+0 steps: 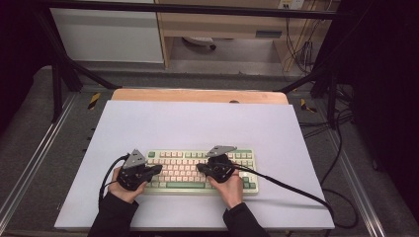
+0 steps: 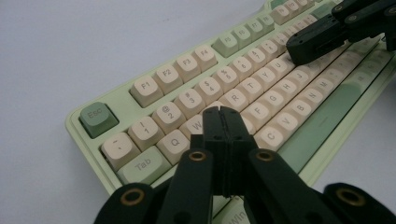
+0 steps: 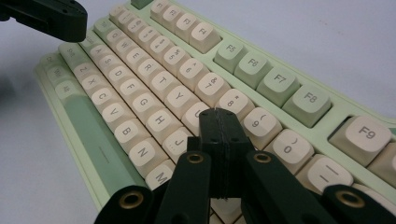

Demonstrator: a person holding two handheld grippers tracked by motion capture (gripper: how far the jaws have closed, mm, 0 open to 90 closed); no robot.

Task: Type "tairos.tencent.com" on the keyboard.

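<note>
High view shows both forearms entering from the bottom edge, the left tongs [image 1: 157, 170] and right tongs [image 1: 200, 168] angled inward over the pale green keyboard with cream keycaps [image 1: 170, 156]; it lies near the front of the white-covered counter [image 1: 197, 123], its long axis running left to right, function row on the far side; left gripper view shows its tongs [image 2: 220, 111] pressed together above the W key, legible there; right gripper view shows its tongs [image 3: 219, 113] likewise pressed together above the U and I keys.
</note>
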